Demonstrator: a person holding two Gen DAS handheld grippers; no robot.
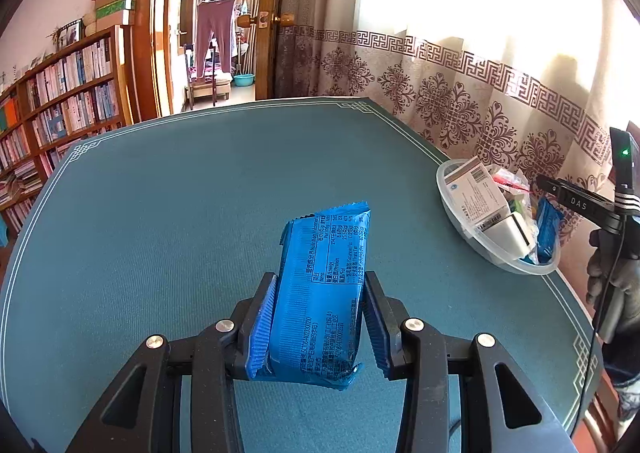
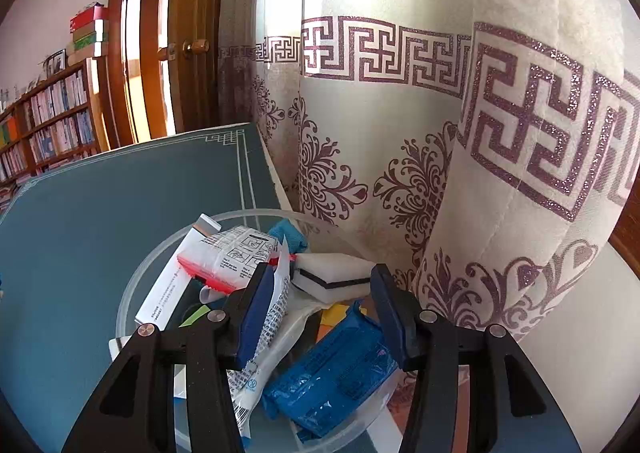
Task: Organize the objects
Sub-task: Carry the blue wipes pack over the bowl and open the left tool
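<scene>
My left gripper (image 1: 320, 285) is shut on a blue snack packet (image 1: 324, 293) and holds it upright above the teal table mat (image 1: 160, 221). A clear plastic bowl (image 1: 452, 213) sits at the table's right edge, full of boxes and packets. My right gripper (image 2: 316, 273) is open and empty, hovering over that bowl (image 2: 132, 289). Below its jaws lie another blue packet (image 2: 336, 377), a white sponge (image 2: 332, 273), a white printed sachet (image 2: 228, 253) and a white box (image 2: 164, 293).
A patterned curtain (image 2: 400, 133) hangs right behind the bowl. A bookshelf (image 1: 60, 93) and an open wooden door (image 1: 148, 33) stand at the far left. The other hand-held device and the person's hand (image 1: 612, 237) show at the right edge of the left wrist view.
</scene>
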